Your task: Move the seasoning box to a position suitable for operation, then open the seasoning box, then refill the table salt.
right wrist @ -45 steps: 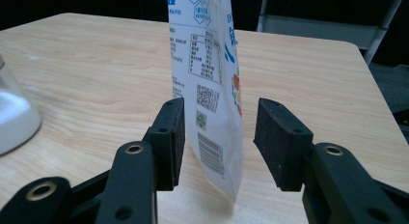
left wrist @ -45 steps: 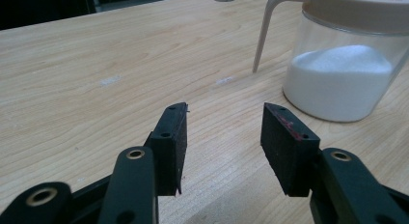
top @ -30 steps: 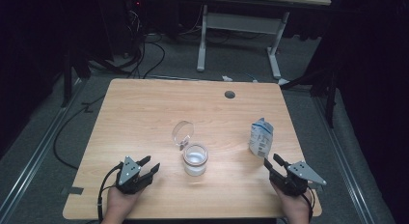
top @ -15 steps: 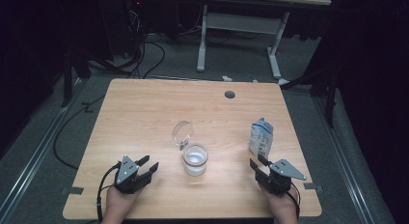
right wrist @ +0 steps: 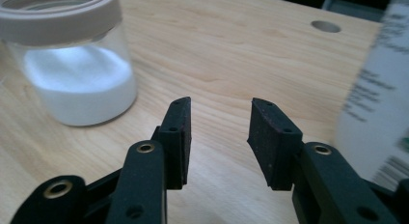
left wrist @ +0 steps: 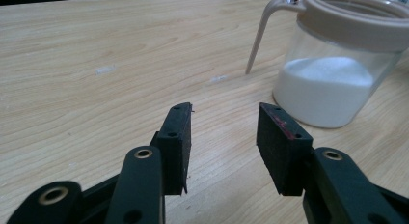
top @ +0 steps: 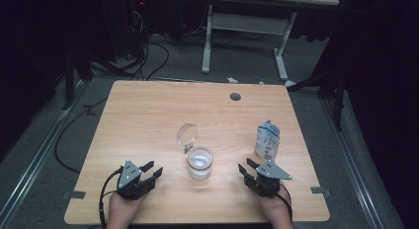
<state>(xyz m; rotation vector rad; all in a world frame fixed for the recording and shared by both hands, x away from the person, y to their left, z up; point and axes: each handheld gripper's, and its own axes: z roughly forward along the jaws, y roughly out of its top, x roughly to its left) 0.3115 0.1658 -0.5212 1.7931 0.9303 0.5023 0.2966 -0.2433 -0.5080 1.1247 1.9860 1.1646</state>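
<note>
High view: left tongs (top: 150, 170) and right tongs (top: 248, 168) rest low on the desk (top: 148, 115), both gaping and empty, jaws having just narrowed. Between them stands the open jar (top: 199, 163) of white powder; a pouch (top: 267, 140) stands beyond the right tongs.

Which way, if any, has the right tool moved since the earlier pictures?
Yes. The right tool has moved left along the table's near edge, from right of the white pouch toward the jar. Its jaws are empty.
</note>
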